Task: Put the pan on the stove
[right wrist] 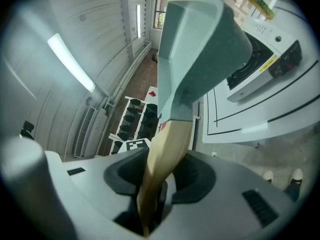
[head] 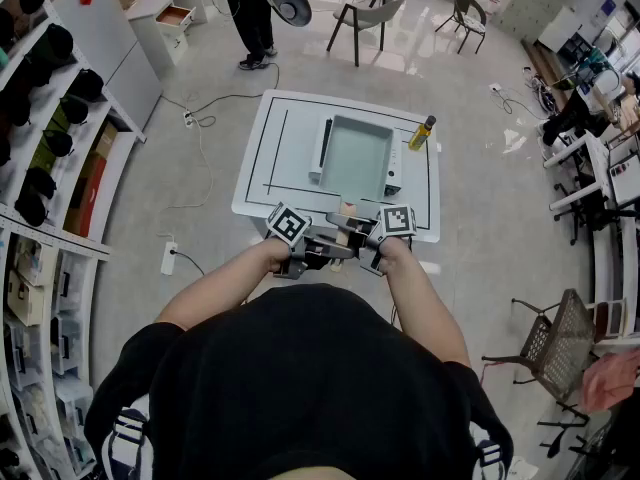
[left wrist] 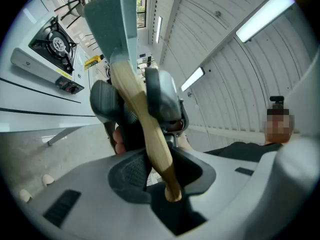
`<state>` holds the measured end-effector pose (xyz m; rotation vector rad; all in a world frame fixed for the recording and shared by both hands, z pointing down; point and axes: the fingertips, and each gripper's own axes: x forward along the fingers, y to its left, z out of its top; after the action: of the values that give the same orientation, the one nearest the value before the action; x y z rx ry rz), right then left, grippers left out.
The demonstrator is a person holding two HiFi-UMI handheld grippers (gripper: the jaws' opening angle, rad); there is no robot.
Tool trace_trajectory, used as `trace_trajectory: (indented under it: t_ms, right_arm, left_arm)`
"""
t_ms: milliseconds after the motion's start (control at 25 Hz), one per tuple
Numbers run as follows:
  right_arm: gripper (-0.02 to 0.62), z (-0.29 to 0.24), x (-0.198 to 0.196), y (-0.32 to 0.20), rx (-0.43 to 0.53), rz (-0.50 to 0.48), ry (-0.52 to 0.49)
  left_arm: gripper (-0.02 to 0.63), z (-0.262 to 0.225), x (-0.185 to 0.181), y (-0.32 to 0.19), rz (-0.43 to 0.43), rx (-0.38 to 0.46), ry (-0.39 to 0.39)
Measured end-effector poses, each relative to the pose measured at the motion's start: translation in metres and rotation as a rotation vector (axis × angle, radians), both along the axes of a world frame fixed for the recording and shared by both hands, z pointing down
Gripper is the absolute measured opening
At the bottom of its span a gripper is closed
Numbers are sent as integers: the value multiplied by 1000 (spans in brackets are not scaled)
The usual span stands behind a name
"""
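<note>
A square grey-green pan (head: 355, 158) with a wooden handle (head: 347, 211) hangs over the white table, and from the head view it covers most of the stove (head: 321, 150). Both grippers hold the handle near the table's front edge. My left gripper (head: 322, 249) is shut on the handle (left wrist: 150, 134), with the pan (left wrist: 112, 19) rising ahead of it and the stove (left wrist: 52, 44) showing bare at the far left. My right gripper (head: 358, 234) is shut on the same handle (right wrist: 162, 159), below the pan (right wrist: 200, 49). The stove's burner (right wrist: 250, 59) shows beside the pan, uncovered.
A yellow oil bottle (head: 422, 133) stands on the table (head: 262, 168) to the right of the stove. A person stands at the far end of the room beside a cabinet (head: 165, 13). Shelves (head: 50, 168) line the left, chairs (head: 365, 18) stand behind the table, and cables cross the floor.
</note>
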<state>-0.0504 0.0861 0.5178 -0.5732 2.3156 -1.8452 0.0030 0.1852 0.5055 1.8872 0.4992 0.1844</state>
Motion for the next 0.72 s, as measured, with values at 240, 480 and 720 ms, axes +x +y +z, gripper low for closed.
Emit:
trace_trajectory:
  t_ms: [240, 480, 720]
  right_arm:
    - [137, -2, -4, 0, -3, -3, 6]
    - [136, -3, -12, -3, -6, 16, 11]
    - [135, -3, -19, -4, -3, 35, 23]
  left_arm:
    - [124, 0, -3, -4, -4, 60, -6]
    - [124, -1, -13, -6, 18, 64, -6]
    - [124, -1, -21, -5, 40, 57, 8]
